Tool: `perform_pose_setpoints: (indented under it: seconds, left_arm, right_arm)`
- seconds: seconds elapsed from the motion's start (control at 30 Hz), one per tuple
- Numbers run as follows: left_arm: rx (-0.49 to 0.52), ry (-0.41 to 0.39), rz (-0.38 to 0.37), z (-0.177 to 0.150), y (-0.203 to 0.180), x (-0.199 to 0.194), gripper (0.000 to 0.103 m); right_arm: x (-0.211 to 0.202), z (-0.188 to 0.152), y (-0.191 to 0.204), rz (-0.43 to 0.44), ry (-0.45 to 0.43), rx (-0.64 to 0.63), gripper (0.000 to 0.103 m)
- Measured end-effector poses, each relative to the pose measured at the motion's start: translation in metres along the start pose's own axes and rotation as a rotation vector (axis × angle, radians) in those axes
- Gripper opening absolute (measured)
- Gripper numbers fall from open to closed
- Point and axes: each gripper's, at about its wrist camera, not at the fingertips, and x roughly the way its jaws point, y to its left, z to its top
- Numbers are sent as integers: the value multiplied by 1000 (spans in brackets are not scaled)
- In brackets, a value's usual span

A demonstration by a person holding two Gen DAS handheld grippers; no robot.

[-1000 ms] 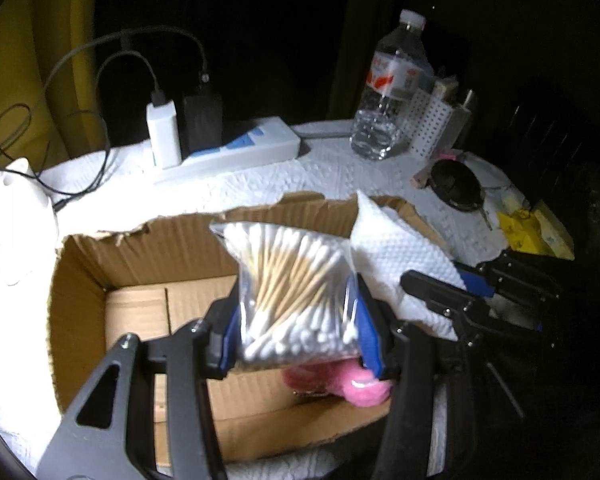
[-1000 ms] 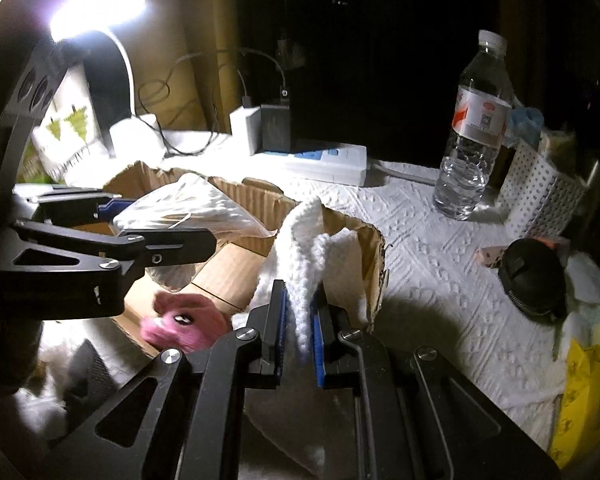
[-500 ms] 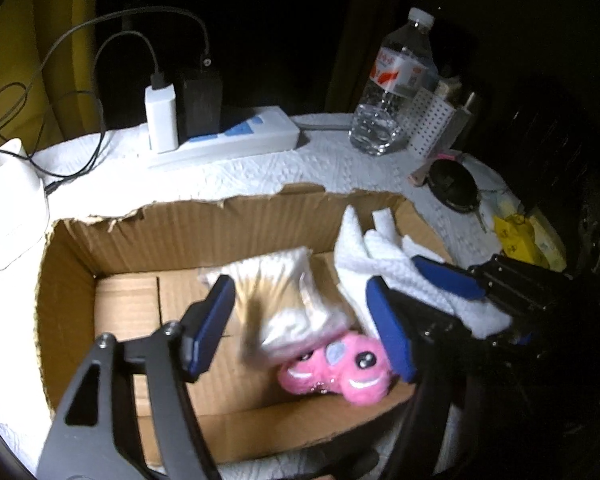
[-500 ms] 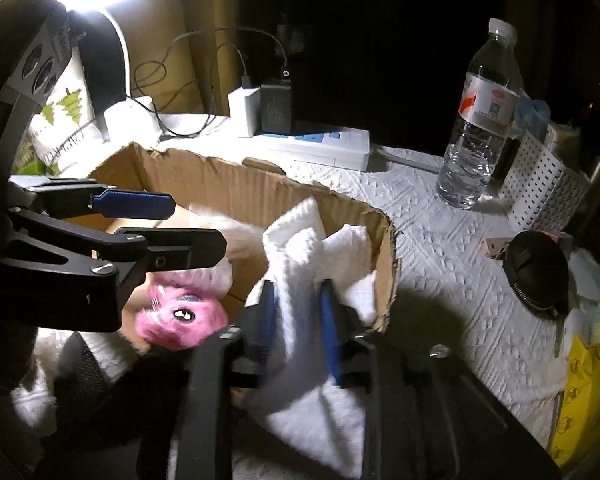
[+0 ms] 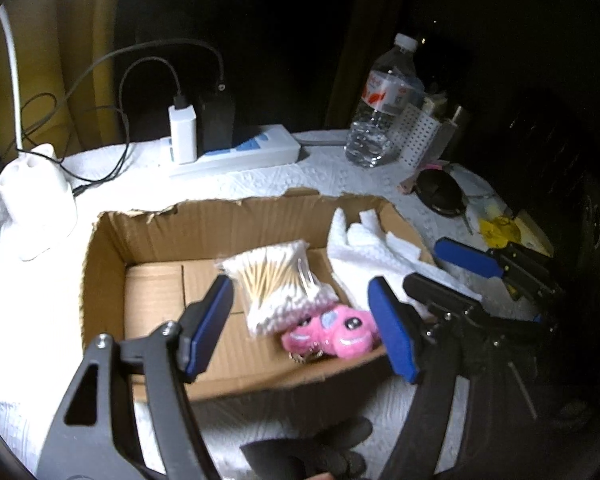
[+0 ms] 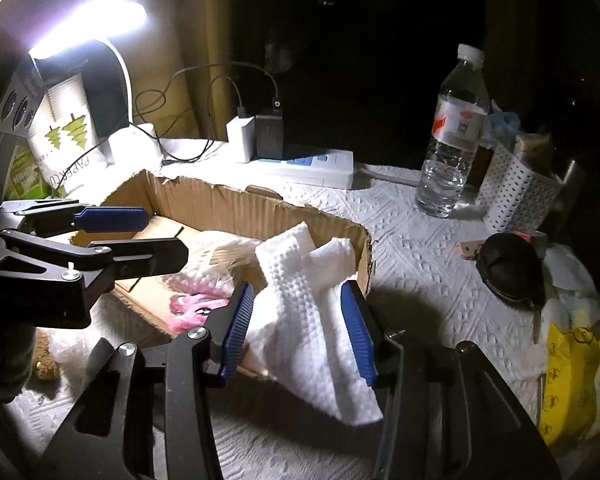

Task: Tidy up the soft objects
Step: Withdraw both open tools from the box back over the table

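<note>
An open cardboard box [image 5: 104, 280] [image 6: 220, 204] sits on the white-covered table. Inside lie a clear bag of cotton swabs [image 5: 278, 280] and a pink plush toy [image 5: 332, 332] [image 6: 196, 304]. A white knitted cloth [image 5: 364, 248] [image 6: 308, 312] hangs over the box's right corner, partly inside, partly outside. My left gripper [image 5: 300, 328] is open and empty above the box's front, over the swabs and plush. My right gripper [image 6: 300, 328] is open, its blue pads either side of the cloth without gripping it.
Behind the box are a white power strip with chargers and cables [image 5: 236, 152], a water bottle [image 5: 384, 108], a perforated white basket [image 6: 520, 192] and a lamp [image 6: 88, 28]. A black round case [image 6: 508, 268] and yellow packets [image 6: 572, 380] lie to the right.
My left gripper opened and dropped the swab bag into the box beside the plush. My right gripper opened and let go of the white cloth, which now rests on the box corner.
</note>
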Motion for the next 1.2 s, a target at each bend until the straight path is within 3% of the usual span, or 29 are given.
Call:
perform_pose_setpoints:
  seconds: [1.2]
  left_arm:
    - [-29, -64, 52, -89, 12, -102, 72]
  right_arm:
    - [-79, -42, 79, 40, -47, -35, 51]
